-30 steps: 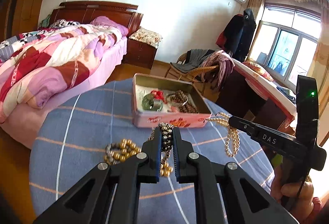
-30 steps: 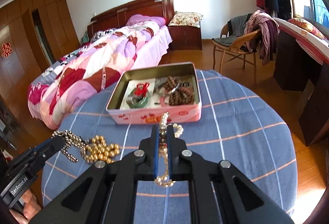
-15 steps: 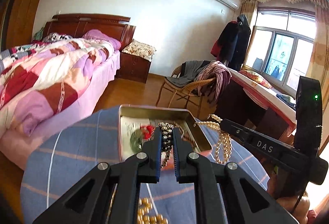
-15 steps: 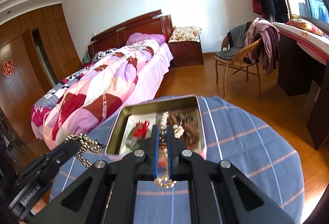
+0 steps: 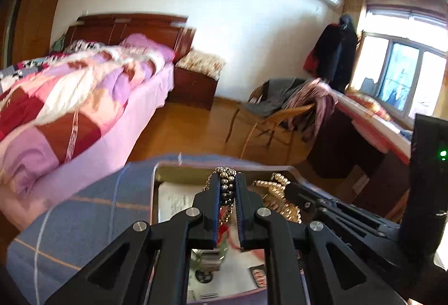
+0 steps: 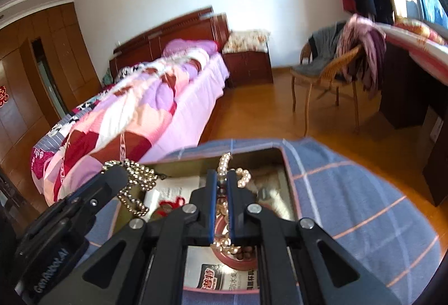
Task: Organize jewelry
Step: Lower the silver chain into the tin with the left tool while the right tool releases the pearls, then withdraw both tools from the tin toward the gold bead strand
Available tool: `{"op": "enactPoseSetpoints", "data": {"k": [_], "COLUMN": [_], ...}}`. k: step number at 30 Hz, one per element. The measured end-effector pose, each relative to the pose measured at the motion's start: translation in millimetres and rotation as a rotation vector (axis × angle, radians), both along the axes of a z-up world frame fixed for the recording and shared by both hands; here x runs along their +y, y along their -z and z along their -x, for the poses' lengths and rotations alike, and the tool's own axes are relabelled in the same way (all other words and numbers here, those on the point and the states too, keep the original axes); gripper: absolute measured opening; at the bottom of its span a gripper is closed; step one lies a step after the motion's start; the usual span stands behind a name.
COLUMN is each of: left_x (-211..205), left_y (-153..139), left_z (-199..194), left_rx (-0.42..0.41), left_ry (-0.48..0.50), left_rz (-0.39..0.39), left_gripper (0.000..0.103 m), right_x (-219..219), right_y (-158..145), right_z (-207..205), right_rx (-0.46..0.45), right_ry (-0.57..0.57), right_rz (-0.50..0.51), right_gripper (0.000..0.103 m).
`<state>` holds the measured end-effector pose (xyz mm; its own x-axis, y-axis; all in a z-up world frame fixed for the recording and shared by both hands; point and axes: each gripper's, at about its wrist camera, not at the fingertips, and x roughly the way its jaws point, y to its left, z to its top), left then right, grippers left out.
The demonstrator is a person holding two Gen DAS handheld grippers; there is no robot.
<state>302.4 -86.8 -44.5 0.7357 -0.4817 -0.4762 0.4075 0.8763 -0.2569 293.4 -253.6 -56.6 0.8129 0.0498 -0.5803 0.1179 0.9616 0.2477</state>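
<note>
The metal bead strand (image 5: pixel 227 187) hangs clamped in the left gripper (image 5: pixel 227 184) and the pearl necklace (image 6: pixel 224 165) in the right gripper (image 6: pixel 221 179), both over the open tin (image 6: pixel 288 165). Released together, the 2 strands could tangle or catch the rim.

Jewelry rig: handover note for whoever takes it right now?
Left gripper: jaws shut on the dark metallic bead strand, held over the open tin.
Right gripper: jaws shut on the pearl strand, also over the tin.
Tin sits on the blue checked tablecloth and already holds a red knotted piece and a bowl of brown beads.
Done: both strands picked up and carried to the tin.
Left: lower, release both inside.
</note>
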Motion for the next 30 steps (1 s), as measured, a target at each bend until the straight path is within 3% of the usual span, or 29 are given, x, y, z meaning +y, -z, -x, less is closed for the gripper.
{"op": "enactPoseSetpoints", "data": {"k": [4,14,16,17,18,19,21,23,26,29,30], "left_x": [-6,-4,-6,-5,-5,-4,-1,3,6,5,5], "left_y": [11,13,13,14,14,14,12,9,4,1,0], "left_z": [-2,-5,-6,-7,-6,-5,-4,-2,0,2,3], "left_rx": [0.033,0.071,0.076,0.079,0.078,0.075,0.064,0.054,0.042,0.035,0.038], "left_ry": [-0.017,-0.055,-0.049,-0.044,-0.046,-0.061,-0.093,-0.130,-0.129,-0.146,-0.146], "left_rz": [-0.059,-0.073,-0.073,-0.069,-0.069,-0.071,-0.071,-0.054,-0.020,-0.042,-0.050], "left_gripper": [0.009,0.009,0.009,0.013,0.021,0.026,0.055,0.070,0.073,0.075,0.075], "right_x": [1,1,1,0,-2,-4,-9,-16,-23,-23,-23], "right_y": [11,12,12,12,11,10,6,5,4,-2,-4], "right_z": [-4,-7,-6,-7,-7,-5,-4,-4,-4,-2,1], "right_rx": [0.037,0.033,0.037,0.034,0.030,0.023,0.010,0.002,0.005,0.004,0.004], "right_ry": [-0.014,-0.025,-0.028,-0.025,-0.021,-0.006,0.016,0.032,0.045,0.049,0.055], "right_rz": [0.002,0.018,0.006,0.001,-0.001,0.006,-0.001,-0.037,-0.084,-0.085,-0.081], "right_gripper": [0.010,0.015,0.032,0.046,0.050,0.050,0.050,0.052,0.062,0.064,0.070]}}
